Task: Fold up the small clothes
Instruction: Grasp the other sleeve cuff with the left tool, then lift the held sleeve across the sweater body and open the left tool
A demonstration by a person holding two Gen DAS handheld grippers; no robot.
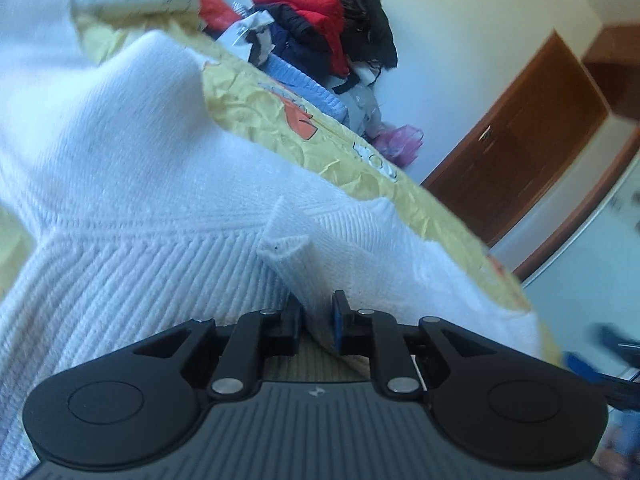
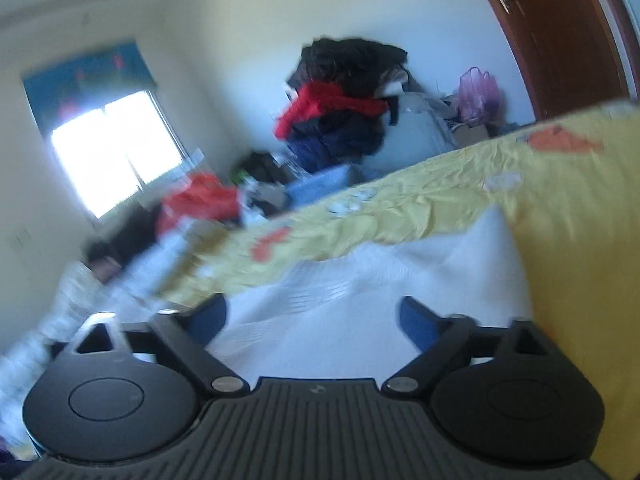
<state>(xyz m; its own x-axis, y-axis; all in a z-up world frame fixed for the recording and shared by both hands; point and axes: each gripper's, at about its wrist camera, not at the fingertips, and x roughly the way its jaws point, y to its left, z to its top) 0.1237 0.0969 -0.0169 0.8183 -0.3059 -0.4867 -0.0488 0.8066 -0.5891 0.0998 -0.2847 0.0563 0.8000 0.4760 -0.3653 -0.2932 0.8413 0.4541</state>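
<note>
A white ribbed knit garment (image 1: 132, 216) lies spread on a yellow bedsheet (image 1: 256, 108). My left gripper (image 1: 317, 314) is shut on a folded ridge of its white edge (image 1: 294, 264), pinched between the black and blue fingers. In the right wrist view the same white garment (image 2: 340, 312) lies under and ahead of my right gripper (image 2: 312, 316), whose blue-padded fingers (image 2: 416, 320) stand wide apart with nothing between them. That view is motion-blurred.
A heap of red, black and navy clothes (image 1: 320, 20) is piled against the wall beyond the bed; it also shows in the right wrist view (image 2: 340, 108). A brown wooden door (image 1: 532, 132), a pink bag (image 2: 478, 94) and a bright window (image 2: 116, 148) stand around.
</note>
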